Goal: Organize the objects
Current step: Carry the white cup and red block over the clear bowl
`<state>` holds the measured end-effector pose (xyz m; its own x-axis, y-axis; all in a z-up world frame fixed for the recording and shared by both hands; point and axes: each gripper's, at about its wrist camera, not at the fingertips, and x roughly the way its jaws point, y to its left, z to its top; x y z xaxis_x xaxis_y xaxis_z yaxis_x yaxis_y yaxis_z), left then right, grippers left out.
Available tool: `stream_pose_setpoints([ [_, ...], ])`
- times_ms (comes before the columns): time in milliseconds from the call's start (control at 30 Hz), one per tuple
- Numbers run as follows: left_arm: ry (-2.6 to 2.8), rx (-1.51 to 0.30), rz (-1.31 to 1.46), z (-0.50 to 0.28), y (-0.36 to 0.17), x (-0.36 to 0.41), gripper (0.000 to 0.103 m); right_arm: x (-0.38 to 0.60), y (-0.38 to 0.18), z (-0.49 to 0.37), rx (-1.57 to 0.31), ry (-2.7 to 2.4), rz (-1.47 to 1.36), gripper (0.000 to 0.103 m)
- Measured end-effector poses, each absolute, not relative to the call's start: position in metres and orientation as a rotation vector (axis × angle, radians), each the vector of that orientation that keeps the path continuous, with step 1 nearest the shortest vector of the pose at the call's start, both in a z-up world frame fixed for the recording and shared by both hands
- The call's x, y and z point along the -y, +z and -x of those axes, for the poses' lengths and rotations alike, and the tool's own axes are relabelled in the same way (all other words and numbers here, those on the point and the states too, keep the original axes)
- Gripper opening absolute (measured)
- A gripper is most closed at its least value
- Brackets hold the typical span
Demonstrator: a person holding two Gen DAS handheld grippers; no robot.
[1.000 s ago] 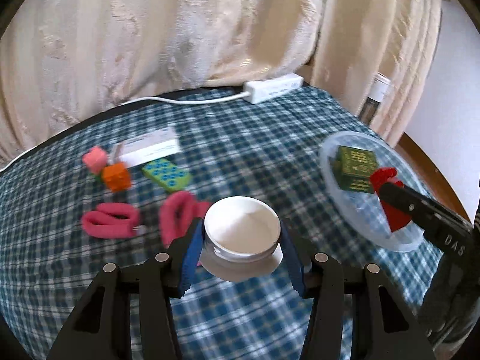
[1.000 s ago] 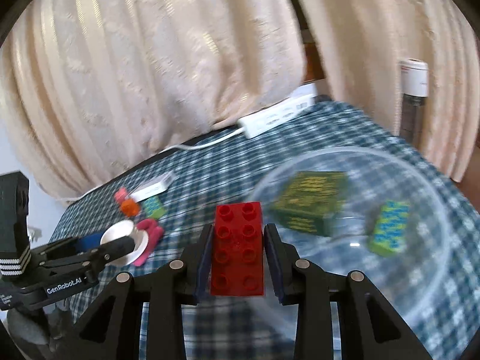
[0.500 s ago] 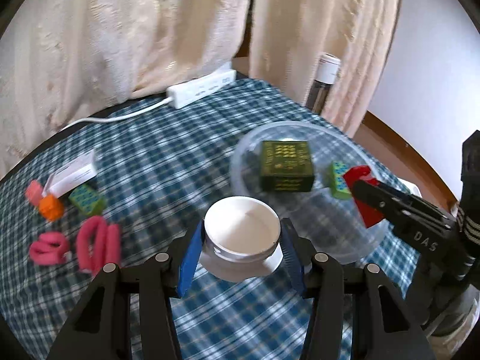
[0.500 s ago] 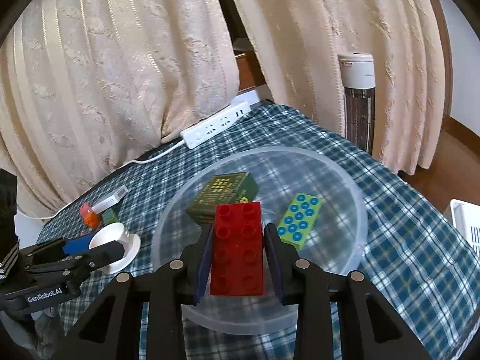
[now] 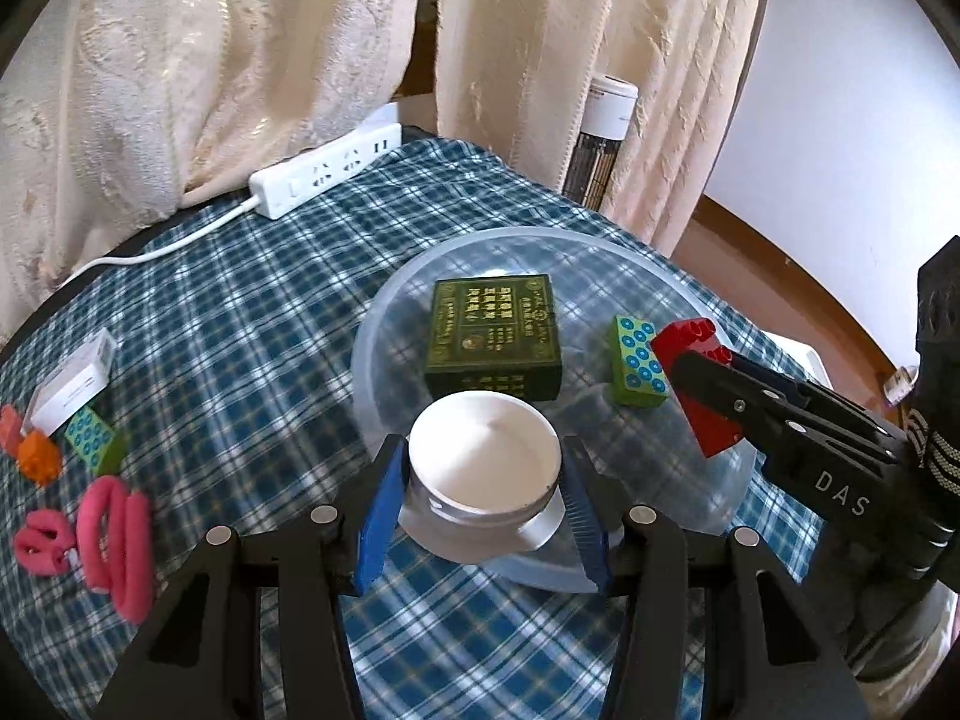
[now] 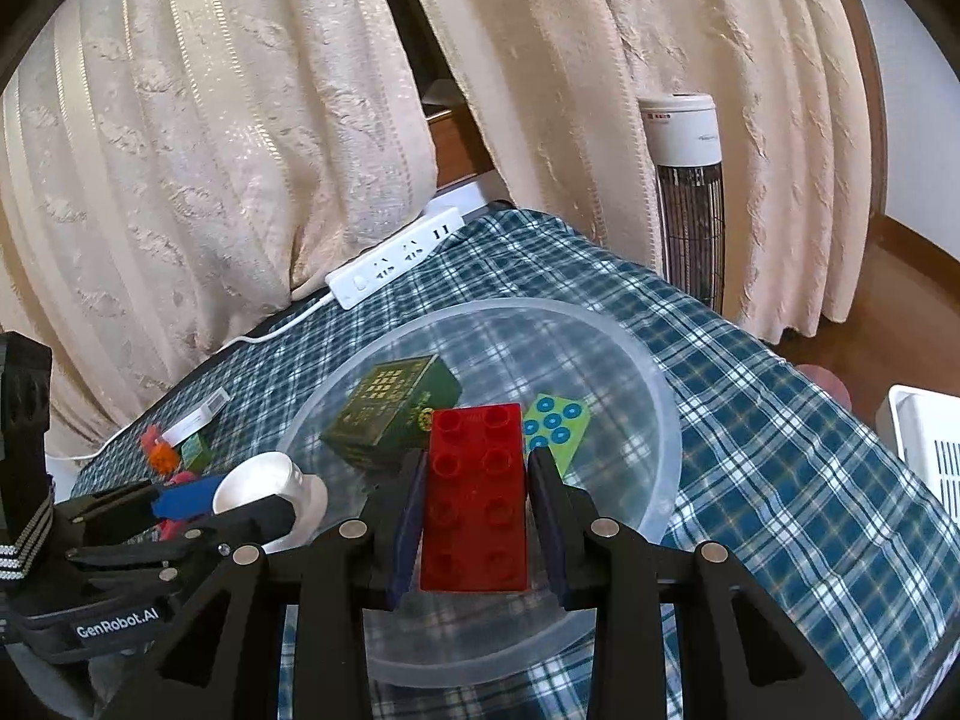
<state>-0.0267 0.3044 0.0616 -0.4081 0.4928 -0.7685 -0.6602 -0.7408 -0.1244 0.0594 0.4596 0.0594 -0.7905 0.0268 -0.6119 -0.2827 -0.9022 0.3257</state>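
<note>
My left gripper (image 5: 480,474) is shut on a white round jar (image 5: 485,459) and holds it over the near rim of the clear plastic bowl (image 5: 384,324). My right gripper (image 6: 477,480) is shut on a red brick (image 6: 474,498) above the bowl (image 6: 654,384); it also shows in the left wrist view (image 5: 696,384). In the bowl lie a dark green box (image 5: 493,336) and a green brick with blue studs (image 5: 637,369). The left gripper shows in the right wrist view (image 6: 240,495).
On the checked cloth at left lie pink loops (image 5: 114,534), an orange piece (image 5: 39,459), a green brick (image 5: 93,438) and a white box (image 5: 75,381). A white power strip (image 5: 327,168) lies at the back. A tower heater (image 6: 687,192) and a white basket (image 6: 927,438) stand beyond the table's right edge.
Both grippers have moved closer over the bowl with their loads. The jar now hangs over the bowl's near rim and the red brick sits lower over the bowl.
</note>
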Motion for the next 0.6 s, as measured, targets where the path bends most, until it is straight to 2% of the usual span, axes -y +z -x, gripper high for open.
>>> stream_pose_setpoints([
  [600,2.128,-0.205,1.146,0.037,0.053,-0.312,0.054,-0.468,0.058,-0.039,-0.65,2.758,0.929,0.036],
])
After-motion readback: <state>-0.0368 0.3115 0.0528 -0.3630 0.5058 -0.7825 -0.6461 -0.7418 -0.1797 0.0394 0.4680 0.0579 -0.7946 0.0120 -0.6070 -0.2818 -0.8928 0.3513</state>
